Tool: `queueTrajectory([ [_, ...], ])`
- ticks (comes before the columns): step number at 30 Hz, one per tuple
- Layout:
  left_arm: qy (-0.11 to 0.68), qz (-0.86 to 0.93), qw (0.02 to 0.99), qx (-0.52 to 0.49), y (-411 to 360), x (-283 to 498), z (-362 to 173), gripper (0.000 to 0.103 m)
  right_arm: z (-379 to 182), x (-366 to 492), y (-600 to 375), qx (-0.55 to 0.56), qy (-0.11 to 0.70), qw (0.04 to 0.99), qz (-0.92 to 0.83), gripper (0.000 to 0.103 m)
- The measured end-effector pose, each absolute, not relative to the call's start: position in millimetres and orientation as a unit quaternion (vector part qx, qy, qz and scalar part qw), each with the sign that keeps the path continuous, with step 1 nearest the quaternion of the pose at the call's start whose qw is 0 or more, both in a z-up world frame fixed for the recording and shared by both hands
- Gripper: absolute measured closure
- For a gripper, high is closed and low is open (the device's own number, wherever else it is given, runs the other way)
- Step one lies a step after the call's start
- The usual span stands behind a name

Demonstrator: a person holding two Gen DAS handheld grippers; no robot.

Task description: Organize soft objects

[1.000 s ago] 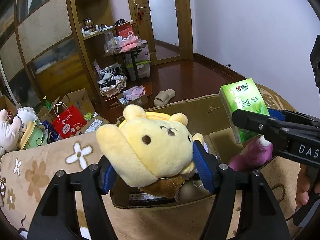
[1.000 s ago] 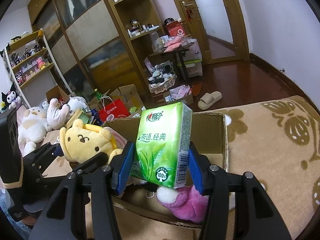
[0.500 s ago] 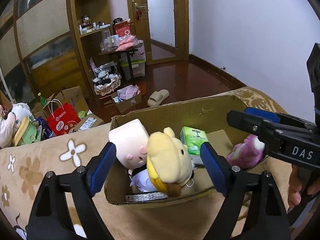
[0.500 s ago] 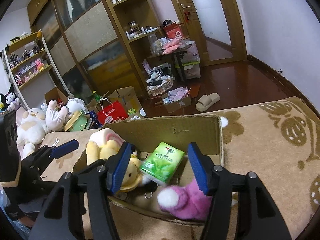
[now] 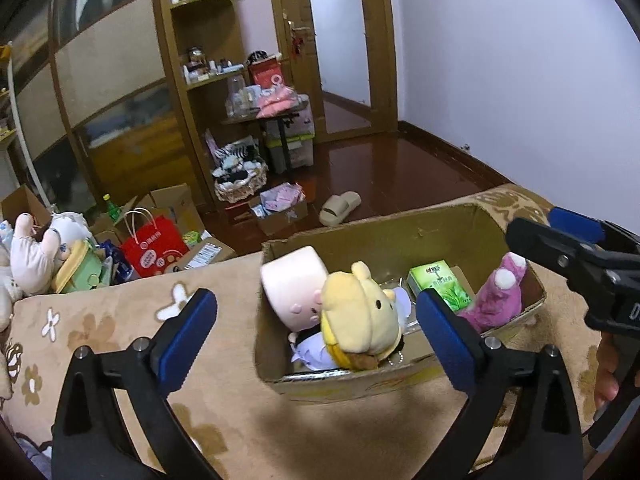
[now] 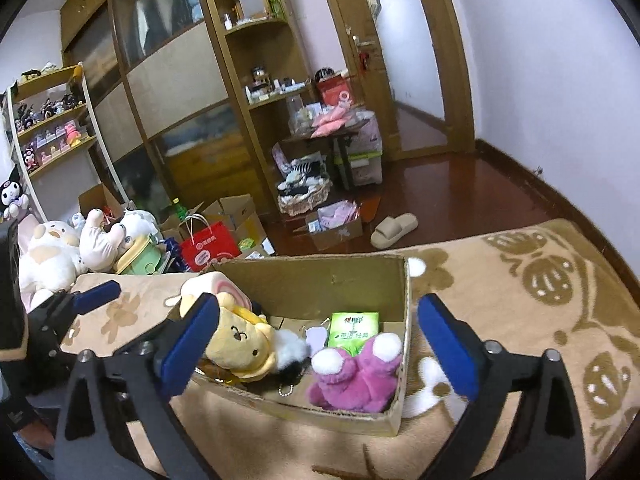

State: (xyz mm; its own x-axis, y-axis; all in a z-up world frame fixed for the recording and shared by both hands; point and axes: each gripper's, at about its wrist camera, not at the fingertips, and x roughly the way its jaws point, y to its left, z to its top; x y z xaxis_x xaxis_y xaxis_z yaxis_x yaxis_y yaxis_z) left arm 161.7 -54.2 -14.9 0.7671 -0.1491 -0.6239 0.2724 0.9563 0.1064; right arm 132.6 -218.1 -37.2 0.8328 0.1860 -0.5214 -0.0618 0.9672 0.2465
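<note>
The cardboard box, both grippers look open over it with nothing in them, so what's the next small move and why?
Probably draw both grippers back from the cardboard box. The left gripper and right gripper are open and empty, while the yellow plush, green tissue pack and purple plush lie inside.

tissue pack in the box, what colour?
Green, with a leaf print; the tissue pack shows best in the right wrist view.

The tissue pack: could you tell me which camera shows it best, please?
The left wrist view: the tissue pack lies unobstructed in the box. In the right wrist view the purple plush covers its lower edge.
</note>
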Motion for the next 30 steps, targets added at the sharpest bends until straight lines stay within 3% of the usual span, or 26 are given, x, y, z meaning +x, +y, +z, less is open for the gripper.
queueTrajectory([
  [21,0.261,-0.078,0.96,0.069,-9.6,74.4,44.6,0.004,23.3,29.3,-220.3,0.063,0.205,0.976,0.029,0.0],
  [30,0.252,-0.063,0.964,0.065,0.2,35.9,38.8,0.003,33.7,-18.6,-217.6,0.049,0.158,0.986,0.017,0.0],
])
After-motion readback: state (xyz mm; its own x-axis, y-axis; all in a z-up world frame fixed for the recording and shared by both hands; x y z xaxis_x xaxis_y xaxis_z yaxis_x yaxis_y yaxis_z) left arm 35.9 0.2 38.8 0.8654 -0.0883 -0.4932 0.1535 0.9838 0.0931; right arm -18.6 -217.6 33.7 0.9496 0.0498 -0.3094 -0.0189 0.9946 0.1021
